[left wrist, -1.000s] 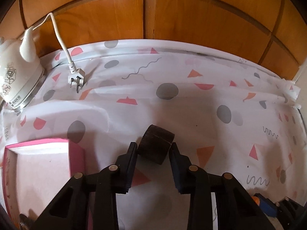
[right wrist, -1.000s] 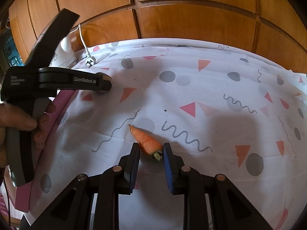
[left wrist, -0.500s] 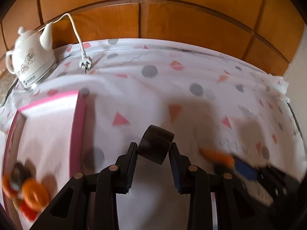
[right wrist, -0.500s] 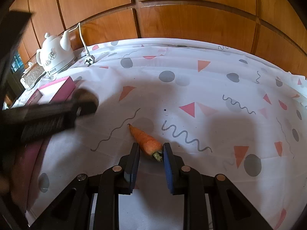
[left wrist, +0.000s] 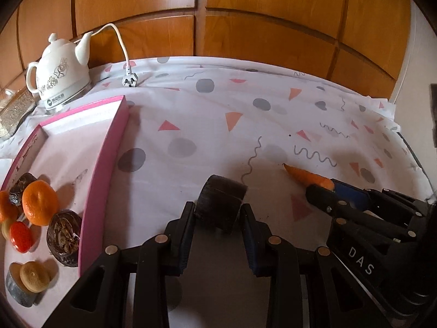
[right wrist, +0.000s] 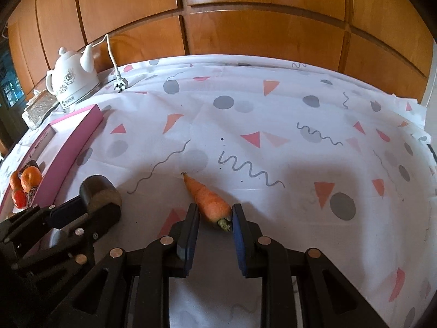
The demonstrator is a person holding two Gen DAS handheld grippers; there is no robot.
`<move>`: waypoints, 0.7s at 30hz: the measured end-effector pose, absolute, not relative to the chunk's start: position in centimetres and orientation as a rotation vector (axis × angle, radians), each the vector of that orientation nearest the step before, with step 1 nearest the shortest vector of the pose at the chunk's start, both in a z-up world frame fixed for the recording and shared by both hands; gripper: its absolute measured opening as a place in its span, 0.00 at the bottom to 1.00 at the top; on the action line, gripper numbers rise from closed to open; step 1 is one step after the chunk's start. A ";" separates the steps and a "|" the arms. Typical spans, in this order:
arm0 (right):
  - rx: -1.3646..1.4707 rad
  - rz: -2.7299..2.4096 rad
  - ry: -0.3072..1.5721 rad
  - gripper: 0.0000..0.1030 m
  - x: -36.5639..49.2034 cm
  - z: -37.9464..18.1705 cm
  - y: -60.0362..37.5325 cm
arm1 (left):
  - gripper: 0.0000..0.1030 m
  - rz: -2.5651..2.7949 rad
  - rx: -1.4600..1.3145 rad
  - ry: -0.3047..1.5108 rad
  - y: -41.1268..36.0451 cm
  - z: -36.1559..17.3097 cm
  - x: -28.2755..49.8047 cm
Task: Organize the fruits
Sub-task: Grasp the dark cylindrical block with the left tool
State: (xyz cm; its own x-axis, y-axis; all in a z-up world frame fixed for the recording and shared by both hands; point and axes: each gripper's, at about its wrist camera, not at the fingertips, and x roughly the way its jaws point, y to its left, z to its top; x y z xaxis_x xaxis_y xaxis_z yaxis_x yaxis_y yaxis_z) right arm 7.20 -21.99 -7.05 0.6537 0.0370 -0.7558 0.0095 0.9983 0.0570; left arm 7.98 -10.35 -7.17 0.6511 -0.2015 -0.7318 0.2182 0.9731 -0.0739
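My left gripper (left wrist: 218, 213) is shut on a dark brown round cake (left wrist: 221, 202), held just above the patterned cloth to the right of the pink box (left wrist: 105, 161). The same cake (right wrist: 100, 193) and gripper show at the lower left of the right wrist view. Between the pads of my right gripper (right wrist: 215, 217) sits the thick stem end of an orange carrot (right wrist: 208, 201), its tip pointing away over the cloth. In the left wrist view that carrot (left wrist: 307, 177) lies to the right. Several oranges (left wrist: 39, 202) and dark cakes (left wrist: 64, 236) lie in the box.
A white kettle (left wrist: 61, 75) with its cord and plug (left wrist: 129, 79) stands at the back left, beside a glittery box (left wrist: 15, 109). Wooden panels (right wrist: 245, 27) close off the far side. The cloth's right edge (right wrist: 420, 114) drops off.
My left gripper has travelled back toward me and to the right with the cake, bringing the box's fruits and the right gripper into its view. The right gripper and carrot stayed put.
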 end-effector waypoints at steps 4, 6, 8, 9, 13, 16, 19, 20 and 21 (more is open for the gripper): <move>0.065 0.008 0.846 0.24 7.1 -7.3 -22.1 | 0.32 -0.244 0.015 0.825 -10.1 -7.4 8.1; 0.057 0.003 0.847 0.24 7.2 -7.3 -22.0 | 0.33 -0.251 0.011 0.828 -10.0 -7.4 8.2; 0.057 0.005 0.852 0.24 7.2 -7.3 -22.0 | 0.33 -0.261 -0.005 0.834 -9.8 -7.4 8.4; 0.057 0.005 0.855 0.24 7.2 -7.4 -22.0 | 0.34 -0.269 -0.008 0.835 -9.7 -7.5 8.4; 0.050 0.001 0.860 0.24 7.3 -7.5 -21.9 | 0.35 -0.277 -0.008 0.832 -9.8 -7.5 8.3; 0.048 -0.001 0.859 0.24 7.3 -7.5 -21.8 | 0.35 -0.281 -0.017 0.827 -9.7 -7.5 8.3; 0.047 -0.002 0.860 0.24 7.3 -7.5 -21.8 | 0.31 -0.271 -0.022 0.824 -9.5 -7.5 8.2; 0.046 -0.003 0.860 0.24 7.4 -7.5 -21.7 | 0.31 -0.274 -0.026 0.825 -9.5 -7.5 8.2; 0.044 -0.004 0.860 0.24 7.3 -7.5 -21.7 | 0.31 -0.277 -0.029 0.826 -9.4 -7.4 8.2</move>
